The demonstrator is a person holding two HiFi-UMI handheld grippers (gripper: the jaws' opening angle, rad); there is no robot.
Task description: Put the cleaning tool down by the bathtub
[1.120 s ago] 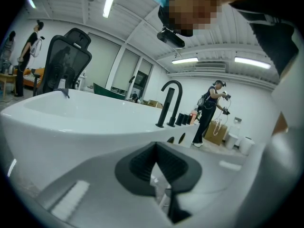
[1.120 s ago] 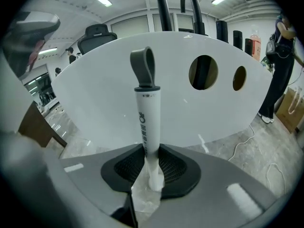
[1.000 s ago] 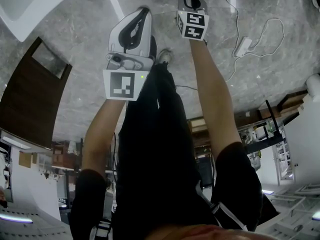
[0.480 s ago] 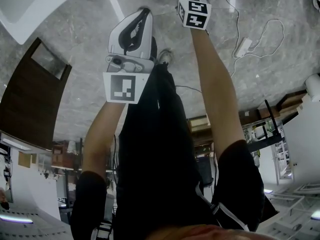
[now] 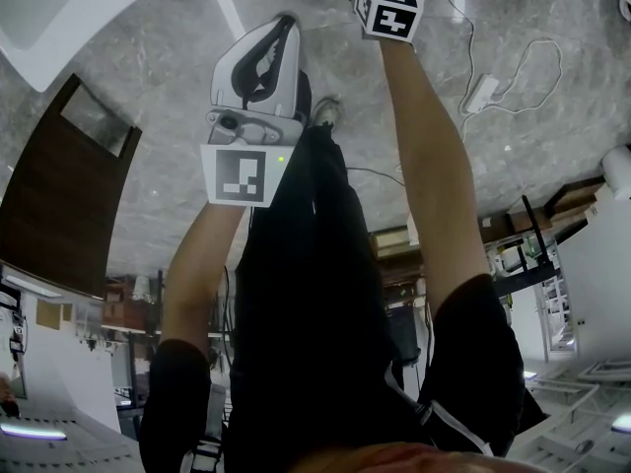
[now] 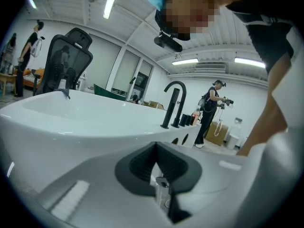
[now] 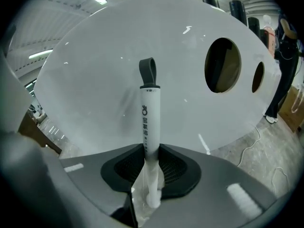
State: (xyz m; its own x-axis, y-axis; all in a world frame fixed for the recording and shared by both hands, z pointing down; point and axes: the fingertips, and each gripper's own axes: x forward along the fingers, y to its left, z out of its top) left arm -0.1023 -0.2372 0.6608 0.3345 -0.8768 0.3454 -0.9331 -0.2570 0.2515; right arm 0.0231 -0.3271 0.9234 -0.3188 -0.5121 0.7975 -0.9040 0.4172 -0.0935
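The cleaning tool (image 7: 149, 113) has a white handle with a grey loop at its end. My right gripper (image 7: 151, 175) is shut on the lower part of the handle, which points at the curved white outer wall of the bathtub (image 7: 95, 65). In the head view the right gripper (image 5: 389, 8) is at the top edge, its jaws cut off. My left gripper (image 5: 276, 42) hangs over the marbled floor; in the left gripper view its jaws (image 6: 161, 186) are shut with nothing between them. The bathtub rim (image 6: 71, 120) lies just ahead of it.
A black faucet (image 6: 173, 103) stands on the tub's far rim. Two oval holes (image 7: 223, 65) open in the tub wall. White cables and a power adapter (image 5: 481, 92) lie on the floor at the right. A dark wooden panel (image 5: 59, 195) is at the left. People stand in the background.
My right gripper has moved farther out, up toward the top edge of the head view, with the tool still in it. The left gripper has barely shifted.
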